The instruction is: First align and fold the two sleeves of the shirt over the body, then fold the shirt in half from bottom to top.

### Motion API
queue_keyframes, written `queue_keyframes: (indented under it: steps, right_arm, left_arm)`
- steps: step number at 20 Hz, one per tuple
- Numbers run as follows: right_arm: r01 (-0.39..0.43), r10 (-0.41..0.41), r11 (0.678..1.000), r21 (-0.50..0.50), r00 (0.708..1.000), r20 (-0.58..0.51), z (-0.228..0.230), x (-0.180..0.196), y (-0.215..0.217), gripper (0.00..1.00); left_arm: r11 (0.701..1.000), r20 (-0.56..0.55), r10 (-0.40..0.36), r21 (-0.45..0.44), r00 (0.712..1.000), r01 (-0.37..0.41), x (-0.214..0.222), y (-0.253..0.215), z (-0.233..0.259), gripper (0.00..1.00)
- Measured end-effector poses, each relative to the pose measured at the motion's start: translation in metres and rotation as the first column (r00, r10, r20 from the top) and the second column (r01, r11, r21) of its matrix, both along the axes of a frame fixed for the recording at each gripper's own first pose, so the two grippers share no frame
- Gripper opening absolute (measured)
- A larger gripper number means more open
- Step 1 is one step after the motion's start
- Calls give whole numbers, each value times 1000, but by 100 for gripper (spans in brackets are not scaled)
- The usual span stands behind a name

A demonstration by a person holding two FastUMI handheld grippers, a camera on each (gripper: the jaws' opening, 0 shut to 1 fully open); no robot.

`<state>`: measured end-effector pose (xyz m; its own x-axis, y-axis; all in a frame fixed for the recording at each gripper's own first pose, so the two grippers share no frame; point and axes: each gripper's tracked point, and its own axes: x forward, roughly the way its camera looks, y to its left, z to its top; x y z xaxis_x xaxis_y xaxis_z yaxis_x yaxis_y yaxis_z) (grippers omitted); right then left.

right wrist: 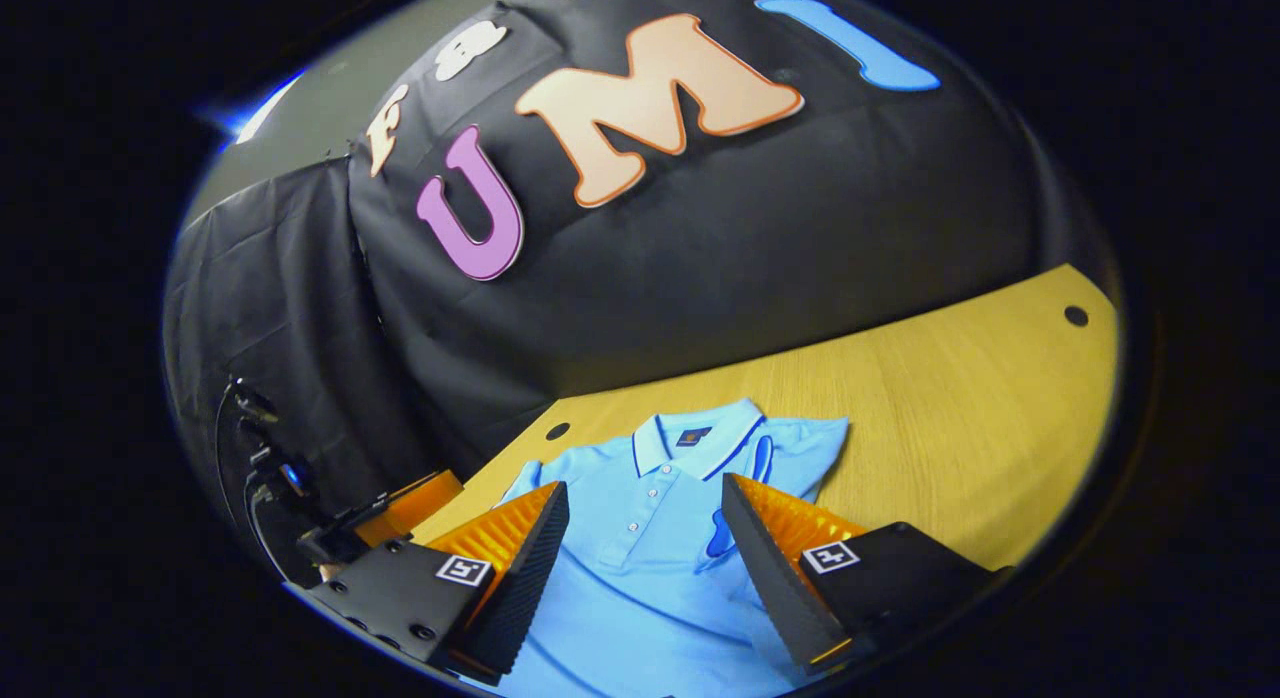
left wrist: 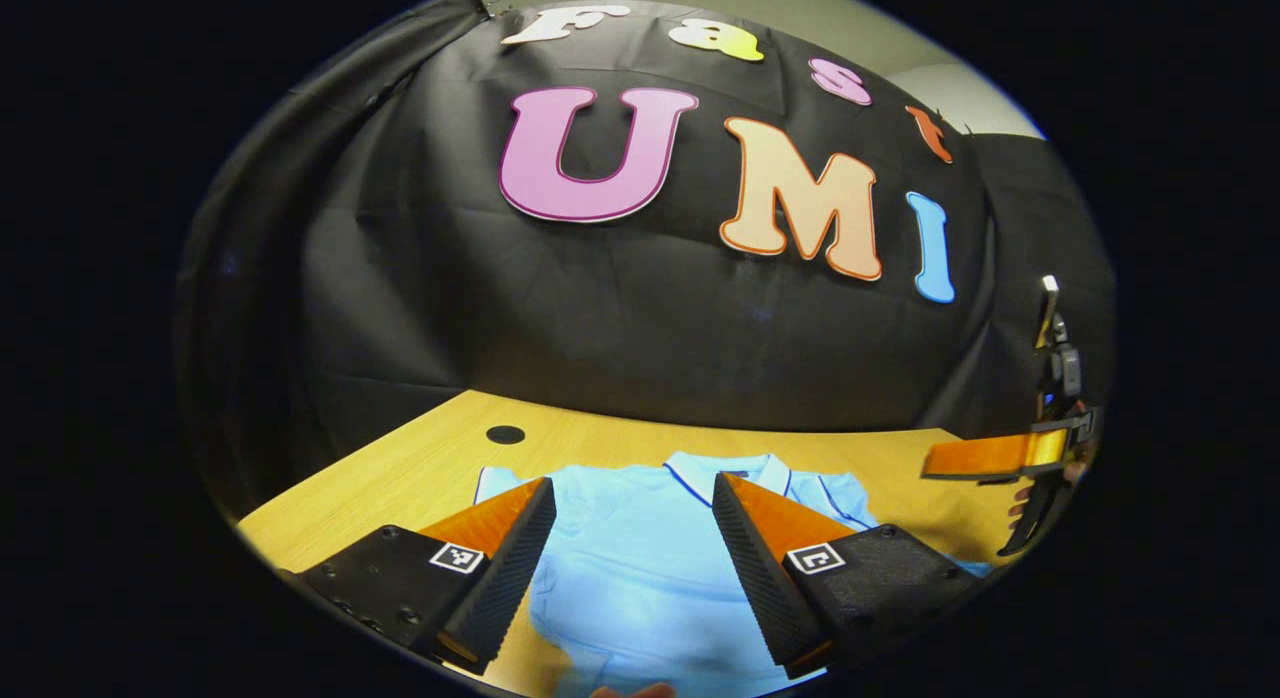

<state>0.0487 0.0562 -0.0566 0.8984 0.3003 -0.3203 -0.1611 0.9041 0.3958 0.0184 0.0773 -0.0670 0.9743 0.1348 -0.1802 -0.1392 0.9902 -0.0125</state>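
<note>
The shirt (left wrist: 640, 548) lay flat on the table (left wrist: 420, 468), collar (left wrist: 730, 470) toward the booth's wall, front side up. In the left gripper view it filled the low centre of the scene, between 5 and 7 o'clock, with the left gripper (left wrist: 635, 498) hanging above it — jaws wide, nothing between them, cloth showing plainly through the gap. A dark round hole (left wrist: 505, 435) sat in the tabletop at about 10 o'clock from the shirt. Off at 3 o'clock in that view the right gripper (left wrist: 1000, 458) was held above the table's far side, seen edge-on; from there I could not tell how its fingers stood.

In the right gripper view the shirt (right wrist: 650, 548) again lay low in the middle, its collar (right wrist: 695, 438) at 12 o'clock from the gap and a row of buttons (right wrist: 632, 526) running down the placket. One sleeve (right wrist: 800, 448) spread out toward 2 o'clock on the wood; the other reached toward 10 o'clock, near a hole (right wrist: 557, 431) at the table's edge. The right gripper (right wrist: 645, 508) hovered over the chest — jaws wide apart, holding nothing. A second hole (right wrist: 1076, 315) sat far out at 2 o'clock. At 8 o'clock the left gripper (right wrist: 400, 513) showed partly behind the near finger, with cables (right wrist: 255, 458) rising above it.
</note>
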Motion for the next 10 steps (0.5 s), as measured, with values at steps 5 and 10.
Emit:
queue_keyframes:
  steps: [5,10]
  right_arm:
    - [6,2,996,-84,995,97,14,-24,-14,97]
    - [16,-15,1000,-15,999,49,-4,-41,-24,97]
  left_arm:
    - [999,-86,54,2,995,-54,-3,37,-15,94]
    - [988,-141,125,106,982,-110,-2,87,-27,94]
